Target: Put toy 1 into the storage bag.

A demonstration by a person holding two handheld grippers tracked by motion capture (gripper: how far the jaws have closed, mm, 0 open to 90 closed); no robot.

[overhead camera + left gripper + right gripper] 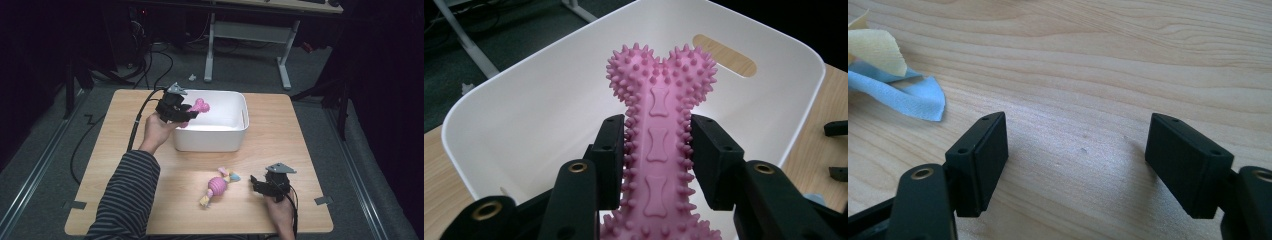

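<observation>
**Bone over the bin, ready to drop**

Black jaws of my left gripper (658, 150) are clamped on the shaft of the pink bone (659, 130), holding it above the white bin (524, 100), just inside the near-left rim. I judge this the placing step: next I must lower a little and open. Rim walls sit close either side, but the bin floor is bare. My right gripper (1075, 165) rests with jaws wide and empty on the worktop (1128, 60), beside the rope toy (218, 186).
</observation>
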